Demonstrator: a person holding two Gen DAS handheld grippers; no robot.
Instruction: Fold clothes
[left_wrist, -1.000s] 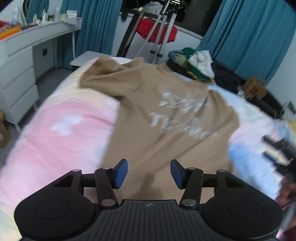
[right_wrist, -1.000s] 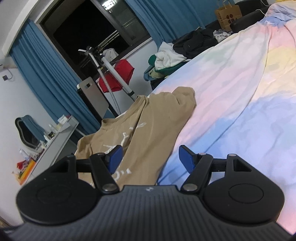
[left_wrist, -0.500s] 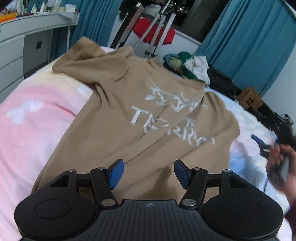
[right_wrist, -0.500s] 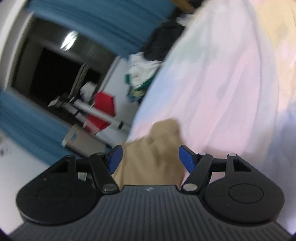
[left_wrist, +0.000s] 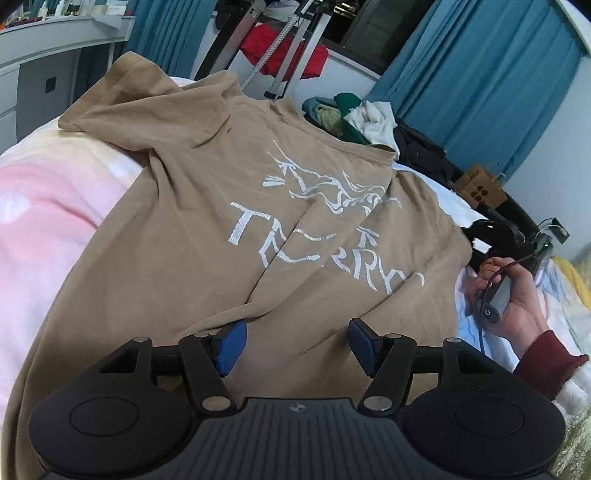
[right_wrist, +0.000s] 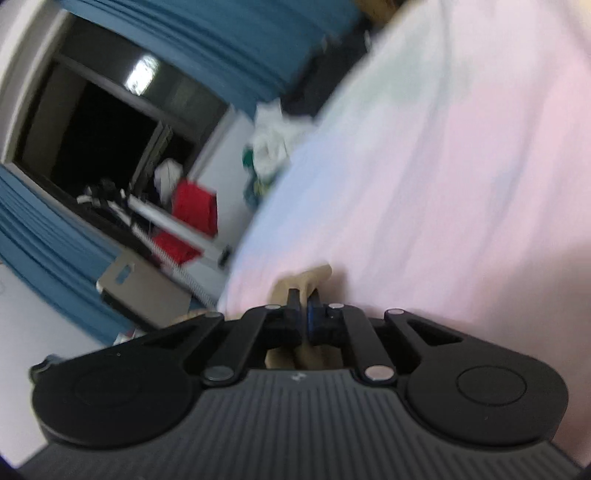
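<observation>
A tan T-shirt (left_wrist: 207, 206) with a white print lies spread and creased on the pastel bedsheet (left_wrist: 44, 192), its back facing up. My left gripper (left_wrist: 293, 345) hovers open just above the shirt's near hem, with nothing between its blue pads. A hand in a dark red sleeve (left_wrist: 517, 306) holds the right tool at the shirt's right edge. In the right wrist view, my right gripper (right_wrist: 303, 314) is shut on a fold of the tan T-shirt (right_wrist: 304, 278), which pokes out past the fingertips. That view is blurred.
A pile of green, white and dark clothes (left_wrist: 354, 118) sits at the far end of the bed. Beyond it stand a metal rack with a red garment (left_wrist: 284, 55), blue curtains (left_wrist: 480, 81) and a white dresser (left_wrist: 40, 62) at the left. A cardboard box (left_wrist: 480, 188) is at far right.
The left gripper has moved in closer over the shirt's hem, still open. The right gripper swung down to the shirt's edge and went from open to shut on the fabric.
</observation>
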